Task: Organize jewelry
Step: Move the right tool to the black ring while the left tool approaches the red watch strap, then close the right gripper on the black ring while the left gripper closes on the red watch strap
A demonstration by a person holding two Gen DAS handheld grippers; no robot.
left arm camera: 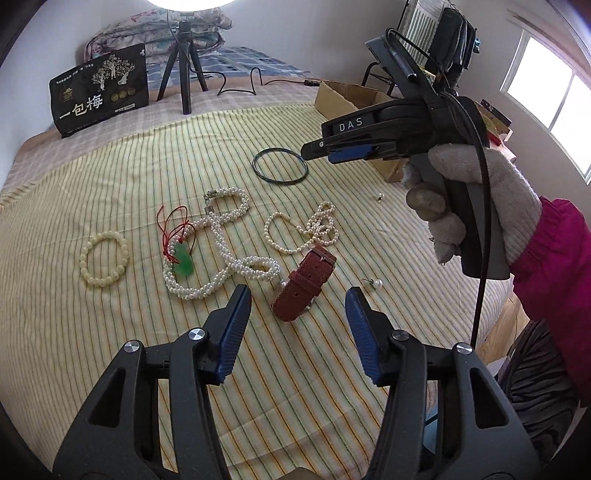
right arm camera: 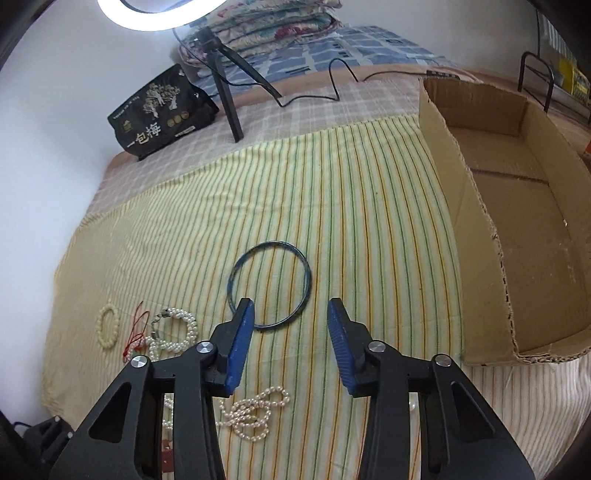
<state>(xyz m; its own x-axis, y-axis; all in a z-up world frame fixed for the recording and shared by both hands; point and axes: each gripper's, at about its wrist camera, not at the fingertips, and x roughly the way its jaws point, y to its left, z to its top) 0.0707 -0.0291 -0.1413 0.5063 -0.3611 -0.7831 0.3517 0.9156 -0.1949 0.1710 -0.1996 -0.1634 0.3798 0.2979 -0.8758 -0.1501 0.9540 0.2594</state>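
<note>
A: Start with the containers, left to right.

B: A black snack bag (left arm camera: 99, 90) stands at the far left by the wall, sealed as far as I can see. At the right lies a cardboard box (right arm camera: 448, 177), open on top, and the part of its floor that shows is bare cardboard.

A: And the jewelry?

B: All of it lies on the striped cloth (left arm camera: 129, 166). From the left: a cream bead bracelet (left arm camera: 105, 260); a green pendant (left arm camera: 184, 263) on a red cord, resting on a thick pearl rope (left arm camera: 221, 251); a thinner pearl strand (left arm camera: 303, 230) in a loose heap; a reddish-brown watch strap (left arm camera: 303, 284) touching that strand's near end. Farther back lies a dark bangle (right arm camera: 271, 284), flat and apart from the pearls. Two pearl studs lie to the right, one (left arm camera: 376, 283) near the strap, one (left arm camera: 380, 196) farther off.

A: The grippers?

B: The left gripper (left arm camera: 297, 310) hangs over the strap with its jaws apart and nothing between them. The right gripper (right arm camera: 291, 314), held by a gloved hand (left arm camera: 476, 206), hovers over the bangle's near edge; its jaws stand apart too, and its left pad overlaps the ring in the view, though I cannot tell whether it touches.

A: The room?

B: It is a bed: a checked sheet under the cloth, folded quilts (right arm camera: 273, 22) at the head, a ring light (right arm camera: 155, 13) on a small tripod (left arm camera: 183, 70), a window (left arm camera: 546, 103) at the right.

A: Anything unclear?

B: The box's right end is cut off, the watch's face is hidden, and the clutter on the chair behind the box is too small to read.
</note>
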